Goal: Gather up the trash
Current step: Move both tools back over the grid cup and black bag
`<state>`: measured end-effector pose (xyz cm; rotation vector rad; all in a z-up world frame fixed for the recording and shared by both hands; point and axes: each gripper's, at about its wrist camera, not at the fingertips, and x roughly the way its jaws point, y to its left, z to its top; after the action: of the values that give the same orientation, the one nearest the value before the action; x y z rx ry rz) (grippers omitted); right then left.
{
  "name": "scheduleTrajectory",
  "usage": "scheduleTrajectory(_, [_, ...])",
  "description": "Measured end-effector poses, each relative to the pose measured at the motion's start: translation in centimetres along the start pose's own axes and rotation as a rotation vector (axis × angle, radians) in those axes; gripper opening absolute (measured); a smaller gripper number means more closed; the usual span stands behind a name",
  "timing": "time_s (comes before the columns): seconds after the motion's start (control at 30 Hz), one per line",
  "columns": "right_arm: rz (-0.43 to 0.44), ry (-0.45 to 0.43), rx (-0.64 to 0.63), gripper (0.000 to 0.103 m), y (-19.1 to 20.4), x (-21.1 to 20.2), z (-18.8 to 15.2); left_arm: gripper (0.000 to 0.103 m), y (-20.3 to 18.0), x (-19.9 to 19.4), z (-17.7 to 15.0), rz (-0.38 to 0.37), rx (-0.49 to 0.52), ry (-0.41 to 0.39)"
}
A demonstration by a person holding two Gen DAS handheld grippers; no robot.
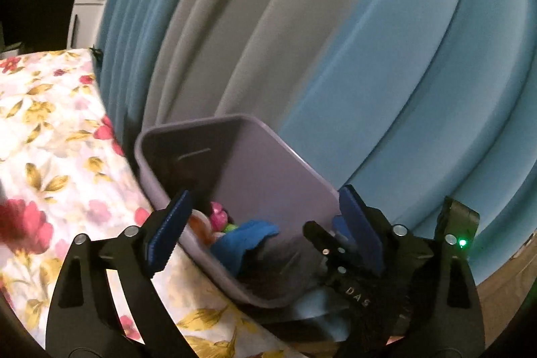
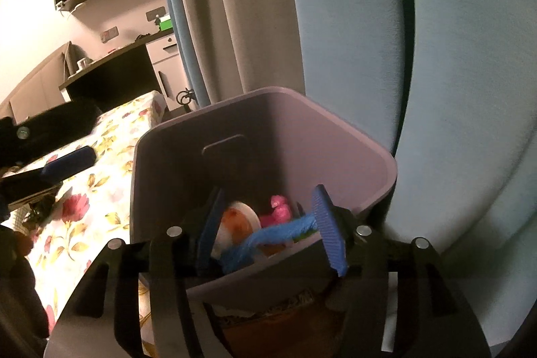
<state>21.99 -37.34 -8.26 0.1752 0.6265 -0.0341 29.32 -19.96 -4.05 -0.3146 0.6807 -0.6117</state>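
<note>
We hold the left gripper (image 1: 265, 223) spread wide over the purple bin (image 1: 268, 176), beside the floral bedspread's (image 1: 50, 140) edge.

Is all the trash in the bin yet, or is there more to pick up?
Some looks done: the purple bin already holds a blue crumpled piece, a pink piece and a white-and-orange piece. Nothing is in hand: the right gripper is open above the bin, and the left gripper is open too. No more trash shows on the flowered cloth, though much of it is out of view.

Each gripper (image 1: 265, 230) (image 2: 268, 230) is black with ribbed blue pads (image 2: 327, 228), silver screws and 1 green light (image 1: 462, 243).
</note>
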Motion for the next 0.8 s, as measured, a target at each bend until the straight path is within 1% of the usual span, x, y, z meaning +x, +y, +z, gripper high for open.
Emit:
scheduleTrajectory(0.03, [-0.002, -0.004, 0.002, 0.057, 0.0, -0.3, 0.0, 0.092, 0.0, -0.4, -0.1, 0.014, 0.007, -0.006])
scheduleTrajectory(0.07, [0.000, -0.009, 0.002, 0.061, 0.0, -0.6, 0.0, 0.093, 0.1, -1.3, -0.2, 0.040, 0.018, -0.022])
scheduleTrajectory(0.1, [-0.002, -0.020, 0.001, 0.064, 0.1, -1.0, 0.1, 0.094, 0.2, -2.2, -0.3, 0.069, 0.025, -0.043])
scheduleTrajectory(0.13, [-0.006, -0.029, 0.000, 0.066, 0.2, -1.3, 0.1, 0.095, 0.3, -2.7, -0.4, 0.083, 0.028, -0.054])
scheduleTrajectory(0.2, [-0.007, -0.047, -0.005, 0.069, 0.4, -2.0, 0.1, 0.096, 0.7, -4.6, -0.7, 0.125, 0.025, -0.083])
scheduleTrajectory(0.3, [-0.013, -0.071, -0.016, 0.079, 1.1, -3.3, -0.1, 0.097, 1.6, -7.3, -1.4, 0.179, 0.017, -0.111])
scheduleTrajectory(0.37, [-0.023, -0.093, -0.026, 0.085, 1.8, -4.3, -0.2, 0.097, 2.3, -9.5, -1.9, 0.238, 0.020, -0.131])
scheduleTrajectory(0.47, [-0.022, -0.124, -0.032, 0.088, 2.9, -5.8, -0.2, 0.097, 3.6, -12.5, -2.6, 0.312, 0.017, -0.146])
scheduleTrajectory(0.6, [0.009, -0.139, -0.042, 0.088, 4.9, -7.2, -0.4, 0.097, 6.2, -16.8, -3.2, 0.404, -0.012, -0.172])
scheduleTrajectory(0.73, [0.061, -0.144, -0.081, 0.089, 8.1, -8.0, -0.9, 0.097, 8.8, -20.7, -4.3, 0.500, -0.049, -0.192])
scheduleTrajectory(0.8, [0.106, -0.132, -0.098, 0.089, 10.0, -8.2, -1.1, 0.097, 10.6, -22.7, -4.9, 0.535, -0.077, -0.197])
